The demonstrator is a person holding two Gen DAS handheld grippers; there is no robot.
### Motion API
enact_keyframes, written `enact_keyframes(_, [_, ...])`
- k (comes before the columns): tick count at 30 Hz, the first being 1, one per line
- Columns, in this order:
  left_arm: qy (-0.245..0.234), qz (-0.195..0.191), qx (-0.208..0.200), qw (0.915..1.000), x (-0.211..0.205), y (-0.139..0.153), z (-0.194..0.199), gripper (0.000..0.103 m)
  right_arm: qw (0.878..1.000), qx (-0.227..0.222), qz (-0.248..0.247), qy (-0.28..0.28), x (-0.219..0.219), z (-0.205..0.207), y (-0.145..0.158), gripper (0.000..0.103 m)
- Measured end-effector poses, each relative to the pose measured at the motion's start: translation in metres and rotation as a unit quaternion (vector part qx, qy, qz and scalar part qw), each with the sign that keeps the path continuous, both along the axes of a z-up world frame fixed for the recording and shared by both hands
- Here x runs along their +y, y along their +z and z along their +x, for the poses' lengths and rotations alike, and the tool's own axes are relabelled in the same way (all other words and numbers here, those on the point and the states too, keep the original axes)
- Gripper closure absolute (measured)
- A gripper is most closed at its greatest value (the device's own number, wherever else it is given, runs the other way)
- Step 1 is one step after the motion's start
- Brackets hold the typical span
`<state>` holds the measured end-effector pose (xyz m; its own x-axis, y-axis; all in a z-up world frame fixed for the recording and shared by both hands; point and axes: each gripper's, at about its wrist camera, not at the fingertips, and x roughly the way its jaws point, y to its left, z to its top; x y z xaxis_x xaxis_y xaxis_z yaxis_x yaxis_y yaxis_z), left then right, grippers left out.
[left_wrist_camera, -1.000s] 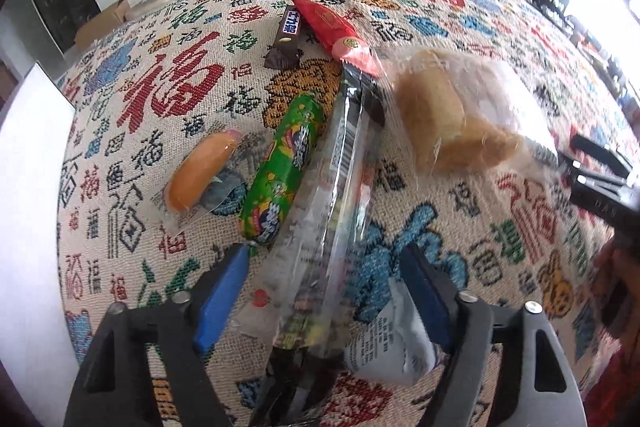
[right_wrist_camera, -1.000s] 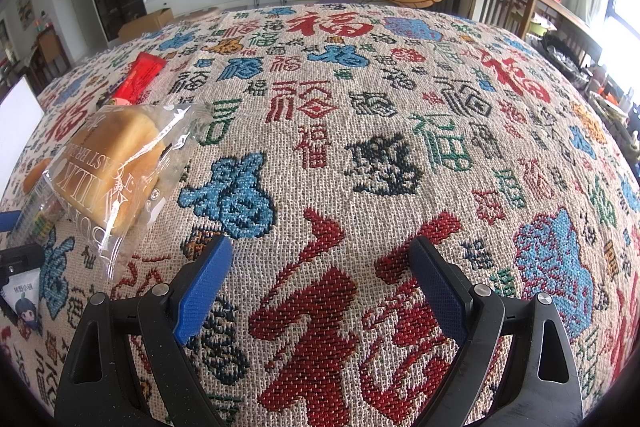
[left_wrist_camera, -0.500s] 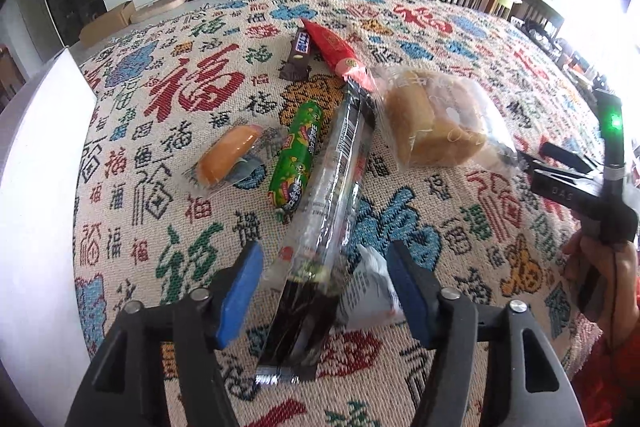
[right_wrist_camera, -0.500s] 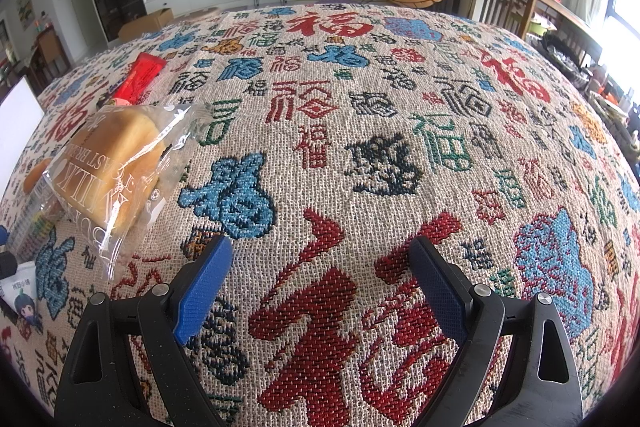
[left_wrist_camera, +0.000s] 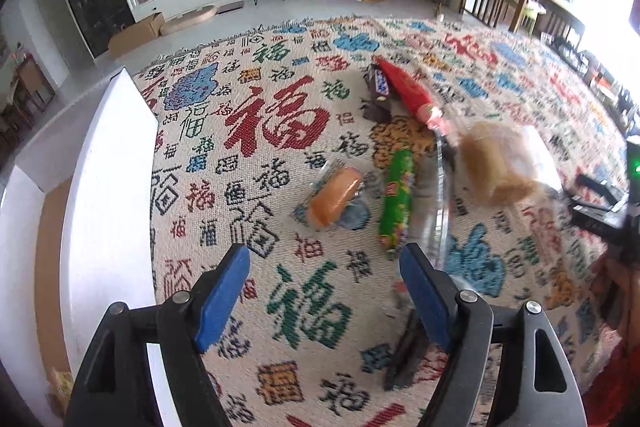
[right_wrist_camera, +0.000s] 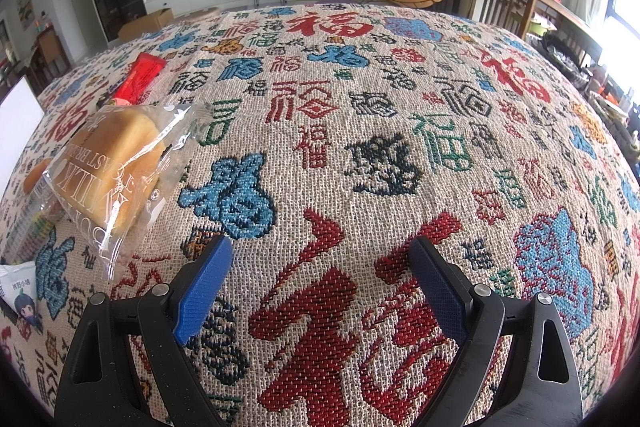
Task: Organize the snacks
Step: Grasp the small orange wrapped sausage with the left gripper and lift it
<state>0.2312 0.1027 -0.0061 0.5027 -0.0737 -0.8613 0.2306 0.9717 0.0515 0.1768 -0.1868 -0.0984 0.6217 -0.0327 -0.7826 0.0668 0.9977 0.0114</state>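
Observation:
Snacks lie on the patterned tablecloth. In the left wrist view there are an orange sausage, a green candy tube, a long clear packet, a bagged bread loaf, a red packet and a dark chocolate bar. My left gripper is open and empty, above bare cloth to the left of the snacks. My right gripper is open and empty over bare cloth, with the bread to its left. It also shows in the left wrist view.
A white box with a cardboard floor stands at the table's left edge. A small white sachet lies at the far left in the right wrist view. Chairs and a TV cabinet stand beyond the table.
My left gripper has pulled back, risen and swung left, away from the long clear packet that lay between its fingers. The right gripper has not moved.

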Motion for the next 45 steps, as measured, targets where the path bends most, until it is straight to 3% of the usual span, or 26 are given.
enact_keyframes(3, [-0.007, 0.034, -0.002, 0.9994, -0.005, -0.012, 0.016, 0.031, 1.0, 0.0, 0.0, 0.0, 0.001, 0.0, 0.0, 0.011])
enact_keyframes(8, [-0.001, 0.021, 0.014, 0.9997, -0.008, -0.03, 0.053, 0.039, 1.0, 0.0, 0.0, 0.0, 0.001, 0.0, 0.0, 0.011])
enact_keyframes(11, [-0.053, 0.05, 0.034, 0.9967, -0.026, -0.048, 0.067, 0.04, 1.0, 0.0, 0.0, 0.0, 0.001, 0.0, 0.0, 0.011])
enact_keyframes(13, [-0.08, 0.086, 0.024, 0.9928, -0.036, -0.056, 0.07, 0.039, 1.0, 0.0, 0.0, 0.0, 0.001, 0.0, 0.0, 0.01])
enact_keyframes(15, [-0.091, 0.08, 0.018, 0.9925, -0.036, -0.057, 0.073, 0.04, 1.0, 0.0, 0.0, 0.0, 0.0, 0.0, 0.0, 0.011])
enact_keyframes(18, [-0.077, 0.033, 0.05, 0.9953, -0.029, -0.057, 0.081, 0.048, 1.0, 0.0, 0.0, 0.0, 0.001, 0.0, 0.0, 0.011])
enact_keyframes(23, [-0.068, 0.006, 0.075, 0.9949, -0.022, -0.059, 0.076, 0.049, 1.0, 0.0, 0.0, 0.0, 0.0, 0.0, 0.0, 0.011])
enact_keyframes(26, [-0.057, 0.011, 0.086, 0.9946, -0.019, -0.06, 0.076, 0.035, 1.0, 0.0, 0.0, 0.0, 0.0, 0.0, 0.0, 0.011])
enact_keyframes(28, [-0.048, 0.041, 0.076, 0.9951, -0.017, -0.061, 0.077, 0.015, 1.0, 0.0, 0.0, 0.0, 0.0, 0.0, 0.0, 0.011])
enact_keyframes(32, [-0.046, 0.042, 0.069, 0.9956, -0.01, -0.065, 0.078, 0.006, 1.0, 0.0, 0.0, 0.0, 0.001, 0.0, 0.0, 0.011])
enact_keyframes(36, [-0.011, -0.01, 0.085, 0.9963, 0.005, -0.072, 0.078, 0.003, 1.0, 0.0, 0.0, -0.001, 0.001, 0.0, 0.0, 0.011])
enact_keyframes(38, [-0.035, -0.01, 0.073, 0.9967, 0.0, -0.067, 0.072, 0.019, 1.0, 0.0, 0.0, -0.001, 0.0, 0.0, 0.0, 0.011])
enact_keyframes(39, [-0.046, -0.011, 0.069, 0.9965, -0.003, -0.063, 0.067, 0.042, 1.0, 0.0, 0.0, -0.001, 0.001, 0.0, 0.0, 0.011])
enact_keyframes(40, [-0.048, -0.004, 0.068, 0.9965, -0.006, -0.06, 0.065, 0.055, 1.0, 0.0, 0.0, -0.001, 0.0, 0.0, 0.0, 0.011])
enact_keyframes(42, [-0.053, 0.008, 0.06, 0.9968, -0.01, -0.055, 0.06, 0.063, 1.0, 0.0, 0.0, -0.001, 0.001, 0.0, 0.0, 0.011])
enact_keyframes(45, [-0.035, -0.002, 0.046, 0.9983, -0.006, -0.05, 0.045, 0.064, 1.0, 0.0, 0.001, -0.001, 0.001, 0.0, 0.0, 0.01])
